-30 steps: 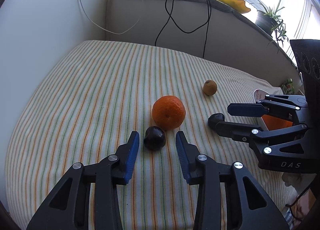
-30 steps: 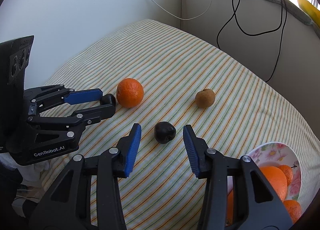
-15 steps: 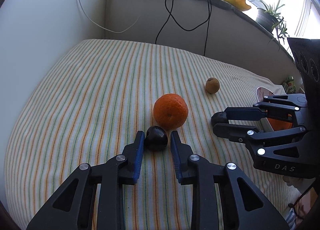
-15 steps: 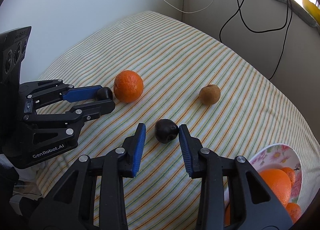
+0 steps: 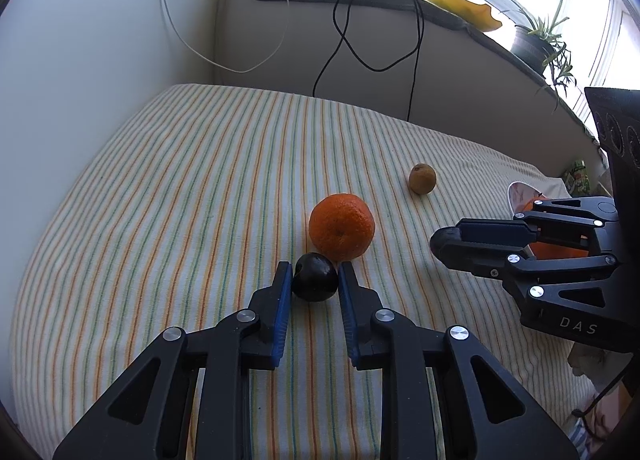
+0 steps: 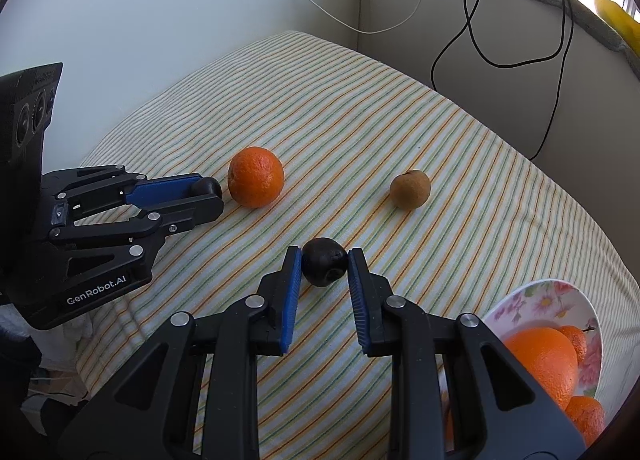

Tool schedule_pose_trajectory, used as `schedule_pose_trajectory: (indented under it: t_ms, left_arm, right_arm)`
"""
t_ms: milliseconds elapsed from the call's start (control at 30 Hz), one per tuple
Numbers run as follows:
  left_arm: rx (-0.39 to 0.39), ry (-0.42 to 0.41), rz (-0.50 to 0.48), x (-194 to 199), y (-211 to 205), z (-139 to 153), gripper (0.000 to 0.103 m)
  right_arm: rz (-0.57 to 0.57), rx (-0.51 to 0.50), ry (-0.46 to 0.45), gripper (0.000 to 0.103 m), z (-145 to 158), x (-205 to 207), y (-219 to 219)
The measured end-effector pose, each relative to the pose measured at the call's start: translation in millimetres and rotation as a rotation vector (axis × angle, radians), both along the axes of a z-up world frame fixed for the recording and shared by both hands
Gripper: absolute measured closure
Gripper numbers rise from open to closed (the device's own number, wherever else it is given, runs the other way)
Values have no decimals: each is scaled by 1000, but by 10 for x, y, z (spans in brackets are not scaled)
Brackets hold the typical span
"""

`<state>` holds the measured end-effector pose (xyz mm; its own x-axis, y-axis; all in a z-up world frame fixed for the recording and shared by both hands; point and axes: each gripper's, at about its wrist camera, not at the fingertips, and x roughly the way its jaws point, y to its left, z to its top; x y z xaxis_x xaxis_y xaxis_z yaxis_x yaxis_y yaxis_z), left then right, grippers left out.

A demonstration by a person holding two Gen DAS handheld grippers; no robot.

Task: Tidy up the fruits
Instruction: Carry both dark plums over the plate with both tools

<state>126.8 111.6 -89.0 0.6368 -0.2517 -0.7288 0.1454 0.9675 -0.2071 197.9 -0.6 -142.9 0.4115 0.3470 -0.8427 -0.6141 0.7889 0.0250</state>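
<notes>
Two dark plums lie on the striped cloth. My left gripper [image 5: 314, 274] is shut on one dark plum [image 5: 315, 283], just in front of a large orange [image 5: 341, 232]. My right gripper [image 6: 323, 262] is shut on the other dark plum [image 6: 324, 267]. A brown kiwi [image 6: 410, 189] sits farther back; it also shows in the left wrist view [image 5: 422, 178]. A floral plate [image 6: 540, 296] with several oranges [image 6: 546, 356] is at the right. In the right wrist view the left gripper [image 6: 208, 195] shows beside the orange [image 6: 256, 181].
The striped cloth [image 5: 180, 187] covers the table, which meets a white wall on the left and a low ledge at the back. Black and white cables [image 5: 360, 39] hang over the ledge. A potted plant [image 5: 536, 43] and a yellow object [image 5: 464, 7] stand on the sill.
Both grippers have moved forward around their plums and closed from wide open onto them.
</notes>
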Motion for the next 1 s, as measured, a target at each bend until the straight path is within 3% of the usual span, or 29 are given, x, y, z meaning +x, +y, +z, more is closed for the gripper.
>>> schedule_pose_trajectory:
  t_ms: [533, 700, 1000]
  left_arm:
    - [-44, -48, -5, -220, -96, 234, 82]
    - [-89, -65, 0, -321, -149, 311, 82]
    - [-122, -95, -76, -442, -498, 457, 82]
  right_arm:
    - [-32, 126, -59, 78, 384, -341, -415]
    - [-60, 168, -90, 78, 522, -481, -650]
    - [-140, 245, -130, 78, 736, -655, -1157]
